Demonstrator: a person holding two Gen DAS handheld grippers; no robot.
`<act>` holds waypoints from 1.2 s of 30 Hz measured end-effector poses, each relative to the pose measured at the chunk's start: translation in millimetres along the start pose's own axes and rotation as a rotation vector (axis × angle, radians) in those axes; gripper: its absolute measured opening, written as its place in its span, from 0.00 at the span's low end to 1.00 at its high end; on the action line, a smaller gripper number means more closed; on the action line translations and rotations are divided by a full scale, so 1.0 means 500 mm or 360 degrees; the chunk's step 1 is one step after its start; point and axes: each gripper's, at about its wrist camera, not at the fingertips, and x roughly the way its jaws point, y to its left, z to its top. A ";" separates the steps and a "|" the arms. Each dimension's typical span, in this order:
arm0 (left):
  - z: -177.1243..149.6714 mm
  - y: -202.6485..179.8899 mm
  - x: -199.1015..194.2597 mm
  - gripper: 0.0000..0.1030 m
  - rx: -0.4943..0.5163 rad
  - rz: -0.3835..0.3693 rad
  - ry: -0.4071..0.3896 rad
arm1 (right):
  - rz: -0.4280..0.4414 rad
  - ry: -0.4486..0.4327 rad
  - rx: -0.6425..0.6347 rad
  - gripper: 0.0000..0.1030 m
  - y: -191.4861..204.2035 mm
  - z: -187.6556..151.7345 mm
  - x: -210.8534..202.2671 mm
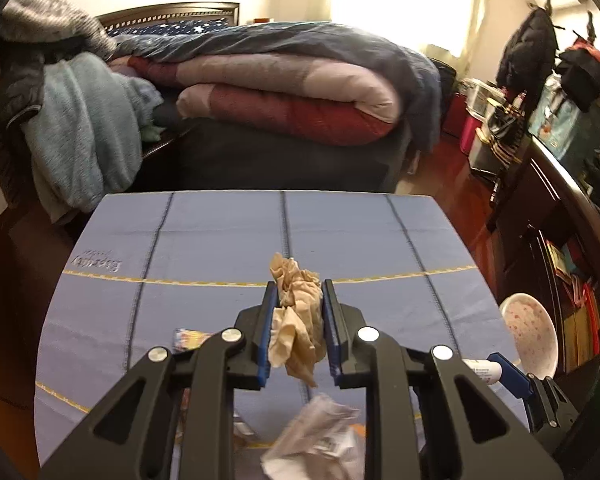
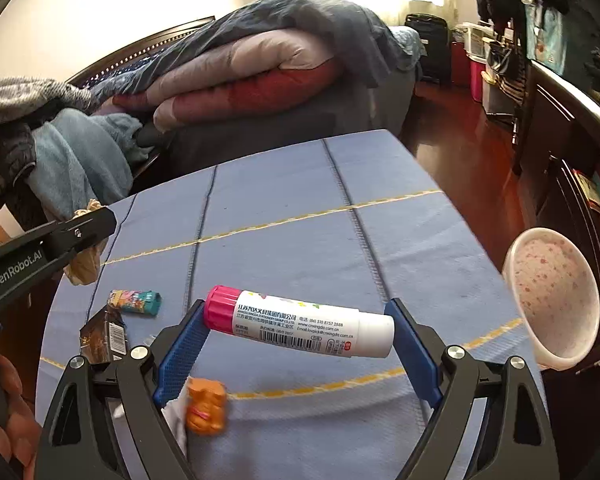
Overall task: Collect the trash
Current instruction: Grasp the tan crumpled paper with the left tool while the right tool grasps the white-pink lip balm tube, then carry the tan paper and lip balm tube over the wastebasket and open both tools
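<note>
Blue-clothed table (image 2: 284,240) carries wrappers (image 2: 134,301) and orange toy (image 2: 206,404).

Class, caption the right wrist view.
Right gripper clamps a glue stick lengthwise above the blue cloth.

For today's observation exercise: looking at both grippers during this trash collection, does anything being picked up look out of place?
Yes. The right gripper holds a glue stick lengthwise, end to end, its pink cap on. It looks usable, not trash. The left gripper grips crumpled brown paper, plainly litter.
</note>
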 end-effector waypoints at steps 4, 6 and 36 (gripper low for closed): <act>-0.001 -0.048 -0.006 0.22 0.0061 -0.0030 -0.0006 | -0.0007 -0.0011 0.0025 0.85 -0.034 -0.010 -0.018; -0.004 -0.072 -0.009 0.22 0.0090 -0.0043 -0.0007 | -0.0010 -0.0014 0.0035 0.85 -0.051 -0.015 -0.026; -0.058 -0.447 0.000 0.22 0.0495 -0.0396 0.0025 | -0.0271 -0.0100 0.0349 0.85 -0.373 -0.070 -0.132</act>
